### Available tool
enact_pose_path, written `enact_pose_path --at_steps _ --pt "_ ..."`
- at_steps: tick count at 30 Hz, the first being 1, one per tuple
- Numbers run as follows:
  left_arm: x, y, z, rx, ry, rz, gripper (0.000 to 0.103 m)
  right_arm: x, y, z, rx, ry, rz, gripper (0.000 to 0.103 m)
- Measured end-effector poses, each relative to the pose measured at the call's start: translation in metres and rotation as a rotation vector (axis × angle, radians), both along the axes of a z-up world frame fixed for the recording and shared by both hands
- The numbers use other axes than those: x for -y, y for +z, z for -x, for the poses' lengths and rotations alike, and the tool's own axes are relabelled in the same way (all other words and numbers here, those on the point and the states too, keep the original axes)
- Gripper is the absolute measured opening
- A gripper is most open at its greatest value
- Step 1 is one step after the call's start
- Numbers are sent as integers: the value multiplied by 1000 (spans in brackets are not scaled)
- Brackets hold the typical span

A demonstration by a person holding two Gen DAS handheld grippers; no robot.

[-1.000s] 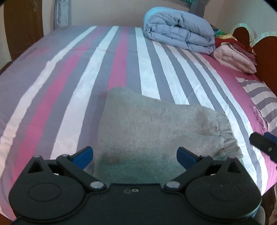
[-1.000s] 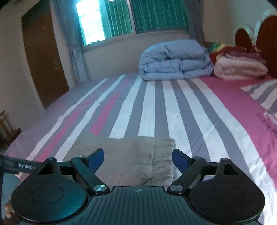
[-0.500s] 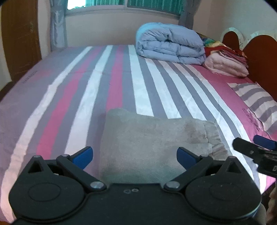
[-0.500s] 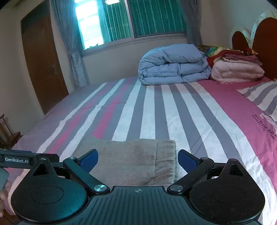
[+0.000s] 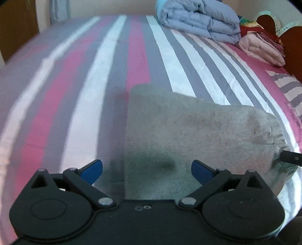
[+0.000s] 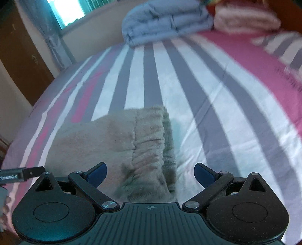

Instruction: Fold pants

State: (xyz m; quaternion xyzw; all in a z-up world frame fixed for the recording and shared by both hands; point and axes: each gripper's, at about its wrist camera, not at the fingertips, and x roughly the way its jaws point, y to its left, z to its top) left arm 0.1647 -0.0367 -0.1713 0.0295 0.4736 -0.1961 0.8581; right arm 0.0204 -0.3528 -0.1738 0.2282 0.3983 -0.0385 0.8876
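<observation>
The grey-beige fleece pants lie folded into a compact rectangle on the striped bed, near its front edge. They also show in the right wrist view, with the elastic waistband on the right side. My left gripper is open and empty, low over the fold's left front part. My right gripper is open and empty, low over the waistband end. The right gripper's tip shows at the right edge of the left wrist view. The left gripper's side shows at the left of the right wrist view.
The bed sheet has pink, grey and white stripes. A folded blue duvet and pink blankets lie at the far end by the wooden headboard. A brown door and curtained window are at left.
Both grippers have dropped down and tilted toward the bed, closer to the folded pants. Both stay open. The pants have not moved.
</observation>
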Motion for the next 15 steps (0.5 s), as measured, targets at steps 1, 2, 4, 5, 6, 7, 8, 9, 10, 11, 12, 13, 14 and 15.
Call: enact_pose_path --at_steps 1,2,4,5,6,7,8,9,10,11,12,13,14,15 --pt "-2 -7 -8 -34 -11 32 93 6 -5 -7 -20 -4 -20 98" --pt "-3 -13 -14 -60 -14 51 88 13 -12 -15 -39 -10 -51 98" --pt "-7 -27 -26 -125 -18 96 85 26 -27 -31 -85 -7 -129 98" --pt "-11 -34 -30 -156 -19 136 86 30 -34 -36 -101 11 -170 98" --pt "-15 -39 -32 -167 -18 166 86 35 -41 -41 -111 26 -210 98" --pt "-18 -43 -33 -174 -18 196 88 38 -46 -44 -110 37 -240 98" --pt "-21 -47 -34 -180 -18 221 88 41 -50 -46 -108 51 -271 98" --pt "-24 -50 -34 -182 -18 236 88 44 -54 -47 -105 66 -305 98" --pt "-26 -52 -34 -184 -20 250 88 44 -58 -47 -105 79 -337 98" --pt "-26 -54 -33 -187 -23 262 87 44 -60 -47 -100 94 -365 92" --pt "-26 -55 -33 -191 -30 270 85 43 -63 -49 -103 123 -392 61" --pt "-25 -55 -31 -193 -40 287 70 41 -65 -51 -114 133 -417 59" --pt "-24 -53 -31 -197 -42 311 60 41 -65 -51 -111 136 -422 58" --pt "-25 -52 -29 -189 -25 322 57 42 -65 -51 -106 151 -426 51"
